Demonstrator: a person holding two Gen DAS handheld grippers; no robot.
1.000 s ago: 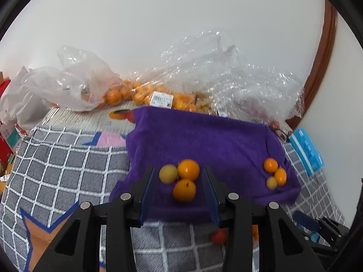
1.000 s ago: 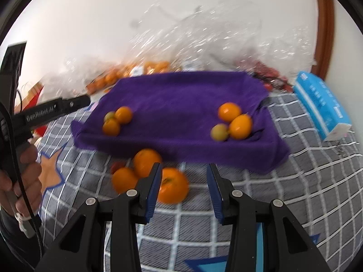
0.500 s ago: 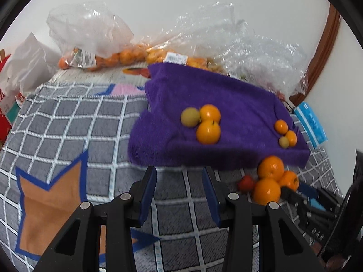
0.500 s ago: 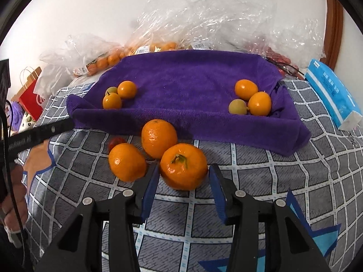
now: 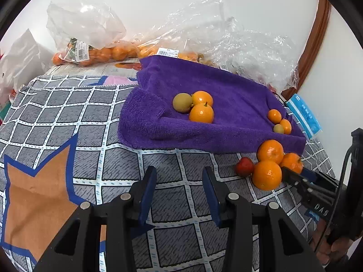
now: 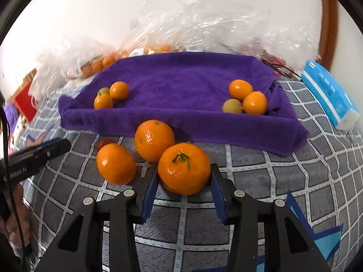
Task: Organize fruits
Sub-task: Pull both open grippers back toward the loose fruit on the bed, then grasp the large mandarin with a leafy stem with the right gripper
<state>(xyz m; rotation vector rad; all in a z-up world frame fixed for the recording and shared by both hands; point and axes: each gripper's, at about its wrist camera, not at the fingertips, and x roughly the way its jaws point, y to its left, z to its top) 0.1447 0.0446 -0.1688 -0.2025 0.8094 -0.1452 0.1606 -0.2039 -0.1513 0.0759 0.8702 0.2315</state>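
The right gripper (image 6: 184,176) has just been closing on the stemmed orange (image 6: 184,168), pads touching both flanks. Squeezed off-centre, it could roll toward 10 o'clock into its neighbours. The left gripper (image 5: 179,192), part-open, holds nothing.

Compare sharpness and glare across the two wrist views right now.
Left wrist view: sharp throughout, with crisp barcode labels on the plastic bags and small specular spots on the oranges. Right wrist view: the foreground orange is sharp, the bags behind are smeared and washed out. Both show strong fisheye bending and dark corners.
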